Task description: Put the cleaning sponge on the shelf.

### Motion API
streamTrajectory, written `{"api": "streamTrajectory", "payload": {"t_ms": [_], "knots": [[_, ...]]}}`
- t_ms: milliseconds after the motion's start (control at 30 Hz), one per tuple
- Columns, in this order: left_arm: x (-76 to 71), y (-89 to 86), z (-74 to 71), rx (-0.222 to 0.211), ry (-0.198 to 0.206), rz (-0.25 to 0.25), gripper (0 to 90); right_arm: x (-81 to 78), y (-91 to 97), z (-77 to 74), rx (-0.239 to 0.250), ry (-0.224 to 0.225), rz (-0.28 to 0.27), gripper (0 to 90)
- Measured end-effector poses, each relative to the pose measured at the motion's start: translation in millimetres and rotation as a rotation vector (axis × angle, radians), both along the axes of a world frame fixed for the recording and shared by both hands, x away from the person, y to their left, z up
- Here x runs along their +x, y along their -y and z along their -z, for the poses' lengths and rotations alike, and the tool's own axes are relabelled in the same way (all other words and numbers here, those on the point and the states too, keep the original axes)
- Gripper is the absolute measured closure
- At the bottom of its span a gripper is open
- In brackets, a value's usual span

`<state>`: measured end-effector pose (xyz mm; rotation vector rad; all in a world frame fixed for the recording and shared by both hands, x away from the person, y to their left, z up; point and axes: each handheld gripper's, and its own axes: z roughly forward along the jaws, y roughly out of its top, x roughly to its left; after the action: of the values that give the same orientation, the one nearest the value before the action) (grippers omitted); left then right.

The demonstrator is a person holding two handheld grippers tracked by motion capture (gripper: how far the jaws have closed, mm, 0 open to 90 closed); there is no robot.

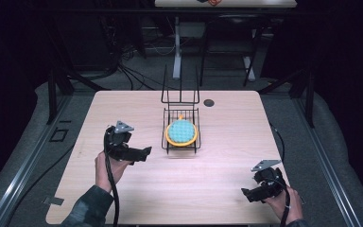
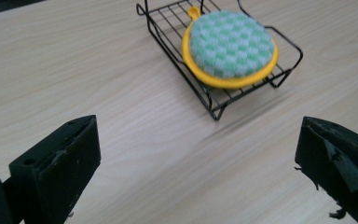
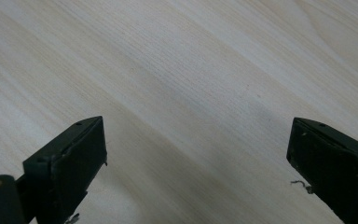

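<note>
To the left of the wire rack (image 1: pixel 181 126), the left gripper (image 1: pixel 144 152) is hovering over the table (image 1: pixel 227 189) with its jaws spread wide and nothing between them, pointing toward the rack. In the left gripper view the round pot holder (image 2: pixel 230 49), a green-and-white checked pad with a yellow rim, is lying flat inside the rack's low tray, its small yellow loop pointing toward the rack's tall back. The pad is sitting against the near front wire, so a low approach is risking a jaw catching the rack's rim and dragging or tipping the light frame instead of gripping the pad. A flat, soft pad is also likely to slip if only its edge is pinched. Well to the right of the rack, near the table's front edge, the right gripper (image 1: pixel 247 194) is resting with jaws released and empty.
</note>
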<state>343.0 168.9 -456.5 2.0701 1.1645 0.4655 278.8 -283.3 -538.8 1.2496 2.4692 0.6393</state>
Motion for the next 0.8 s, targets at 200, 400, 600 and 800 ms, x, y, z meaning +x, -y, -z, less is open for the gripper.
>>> {"api": "streamTrajectory", "payload": {"t_ms": [200, 400, 600, 800], "knots": [[-17.3, -9.4, 14.8, 0.031, -0.022, -0.008, 0.1, 0.0, 0.0, 0.2, 0.001, 0.0, 0.0, 4.3], [-30.7, -16.2, 37.0, 0.041, -0.055, -0.018, 0.1, -0.1, -1.0, 1.0, 0.0, -0.002, 0.002, 4.3], [-35.5, -22.3, 58.8, 0.035, -0.094, -0.019, 0.1, 0.2, -0.9, 1.6, -0.003, -0.006, -0.001, 4.3], [-34.0, -18.2, 67.5, 0.029, -0.114, 0.016, 0.0, 1.4, 0.0, 2.8, 0.002, -0.004, 0.0, 4.4]]}}
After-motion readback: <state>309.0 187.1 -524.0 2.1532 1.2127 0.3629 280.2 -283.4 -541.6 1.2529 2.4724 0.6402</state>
